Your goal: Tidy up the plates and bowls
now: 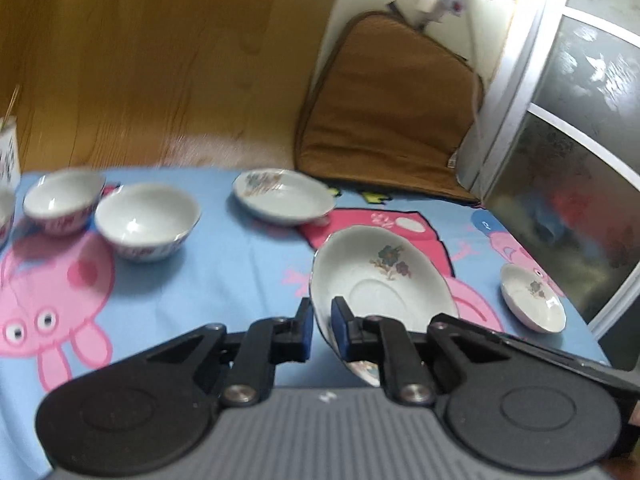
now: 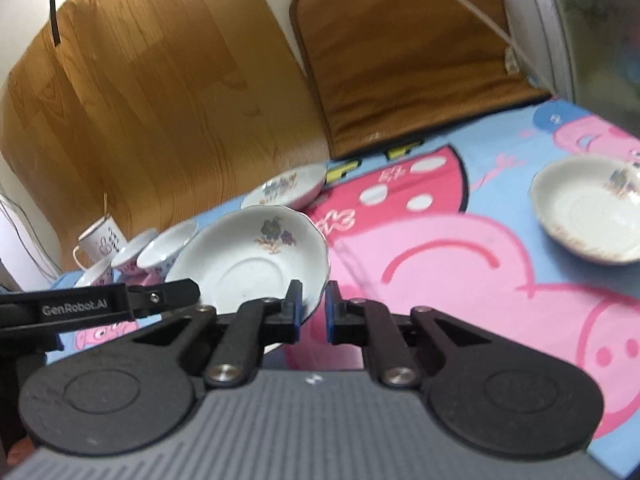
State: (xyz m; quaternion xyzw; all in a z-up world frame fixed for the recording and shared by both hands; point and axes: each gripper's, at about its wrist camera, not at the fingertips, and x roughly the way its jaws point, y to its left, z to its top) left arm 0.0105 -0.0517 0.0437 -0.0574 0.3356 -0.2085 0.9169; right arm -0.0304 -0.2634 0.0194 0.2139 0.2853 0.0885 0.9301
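Left gripper (image 1: 323, 324) is clamped on the near rim of a flowered plate (image 1: 380, 280): one blue pad inside the rim, the other outside. The plate is tilted steeply, far edge up, over the cartoon-pig tablecloth (image 1: 224, 264); from this view I can't tell if its lower edge touches the cloth.

Right gripper (image 2: 313, 311) has its jaws slightly apart. The edge of that same plate (image 2: 256, 256) sits in the gap between the blue pads (contact not clear, the frame is blurred). The left gripper's black arm (image 2: 100, 306) reaches the plate's opposite side.

Other dishes, all on the cloth:
- second flowered plate (image 1: 282, 196) lies behind the held one, near the table's back edge
- third flowered plate (image 1: 534, 298) sits well apart, toward the right edge
- two white bowls (image 1: 146, 220) with patterned outsides stand side by side at the left, just touching or nearly so; a third is cut off at the frame edge
- a white mug (image 2: 100, 242) stands behind the bowls

A brown cushion (image 1: 384, 104) leans upright behind the table.
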